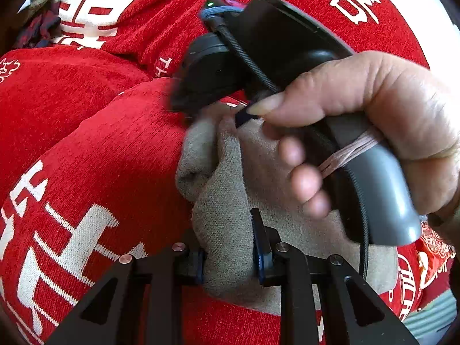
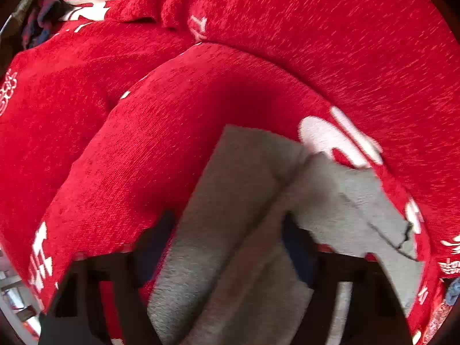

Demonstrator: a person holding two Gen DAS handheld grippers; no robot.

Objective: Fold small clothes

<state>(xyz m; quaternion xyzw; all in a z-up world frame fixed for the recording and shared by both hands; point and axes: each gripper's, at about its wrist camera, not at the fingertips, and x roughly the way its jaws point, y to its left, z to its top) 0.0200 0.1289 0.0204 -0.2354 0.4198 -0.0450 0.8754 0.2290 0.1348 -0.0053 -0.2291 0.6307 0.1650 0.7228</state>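
A small grey knitted garment (image 1: 221, 201) lies bunched on a red seat cushion (image 1: 100, 149) with white characters. At the bottom of the left wrist view my left gripper (image 1: 230, 247) is shut on a raised fold of it, blue pads pressing both sides. A person's hand (image 1: 373, 109) holds my right gripper (image 1: 214, 112) pointing down onto the garment's far end. In the blurred right wrist view the grey garment (image 2: 244, 172) fills the gap of the right gripper (image 2: 227, 247), whose jaws sit against a folded ridge of it.
A red backrest cushion (image 2: 316, 28) rises behind the seat. A dark plaid cloth (image 1: 40, 26) lies at the far left corner. A red printed packet (image 1: 431, 247) sits at the right edge of the seat, near the hand.
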